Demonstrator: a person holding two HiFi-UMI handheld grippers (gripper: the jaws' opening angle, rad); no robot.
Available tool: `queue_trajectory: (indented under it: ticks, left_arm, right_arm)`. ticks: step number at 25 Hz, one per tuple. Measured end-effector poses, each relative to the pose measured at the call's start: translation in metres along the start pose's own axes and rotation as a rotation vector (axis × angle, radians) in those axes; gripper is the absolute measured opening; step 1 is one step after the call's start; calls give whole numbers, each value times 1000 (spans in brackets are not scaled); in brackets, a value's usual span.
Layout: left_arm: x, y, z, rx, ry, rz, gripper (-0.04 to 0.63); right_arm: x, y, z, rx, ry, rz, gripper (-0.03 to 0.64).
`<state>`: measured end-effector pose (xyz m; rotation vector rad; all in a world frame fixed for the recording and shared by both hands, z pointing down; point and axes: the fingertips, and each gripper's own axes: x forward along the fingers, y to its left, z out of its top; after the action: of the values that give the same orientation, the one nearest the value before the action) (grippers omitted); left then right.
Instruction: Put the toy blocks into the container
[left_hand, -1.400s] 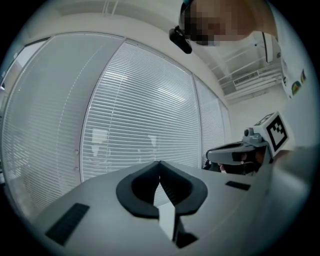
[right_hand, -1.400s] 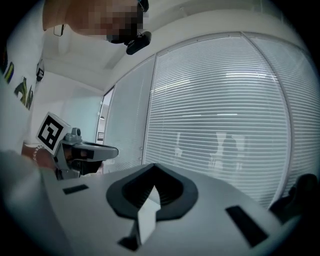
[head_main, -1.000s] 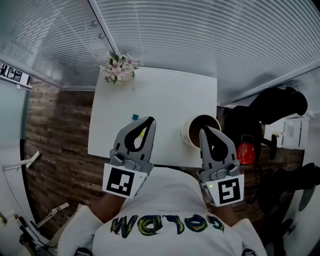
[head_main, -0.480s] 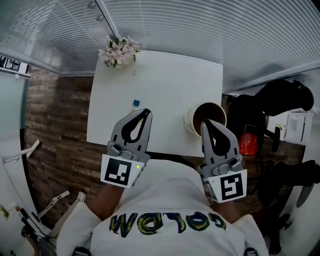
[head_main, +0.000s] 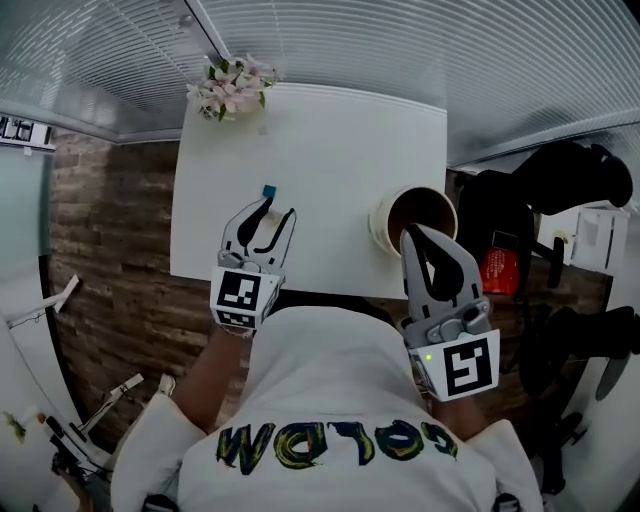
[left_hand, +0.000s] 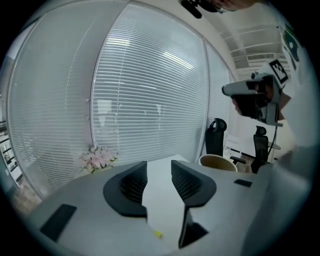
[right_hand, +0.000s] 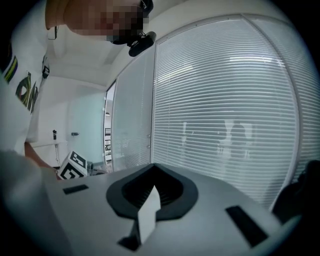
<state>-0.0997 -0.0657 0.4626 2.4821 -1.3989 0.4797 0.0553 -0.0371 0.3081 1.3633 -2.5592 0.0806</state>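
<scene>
Lowered toward the table (head_main: 330, 130) since a second ago, the left tool (head_main: 279, 207) has just been opening its jaws to a middling gap, with only bare table between them. Right tool (head_main: 411, 235), jaws together and empty, hangs at the near rim of the container (head_main: 380, 225). Blue block (head_main: 268, 190) lies just beyond the left tool's tips, slightly left of centre and well apart from the container. Left is clearly nearer, so the reach looks straight ahead; the block's long axis is too small to tell.

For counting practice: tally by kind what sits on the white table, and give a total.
Blue toy block: 1
Container: 1
Flower bunch: 1
Total: 3
</scene>
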Motion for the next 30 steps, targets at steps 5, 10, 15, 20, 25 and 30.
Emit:
queue_trajectory:
  ticks: [5,10,15,20,25,30]
  left_arm:
    - [19,18,-49,10,80,24,179]
    - [42,35,-109,15,174,27,198]
    - [57,52,-164,0,281,35,210]
    - [72,57,-207,-11,379,10,249]
    - [81,61,-240,-22,457,3,267]
    - [84,64,-257,-24,492,13,284]
  right_arm:
    - [4,1,-8,9,11,4,8]
    - [10,3,-14,30,21,6,8]
    - [13,9,-21,39,40,23,8]
    - [16,13,-29,57,57,26,8]
    - [18,13,-31,65,62,24,8]
    - [18,11,-36,71,76,17,8]
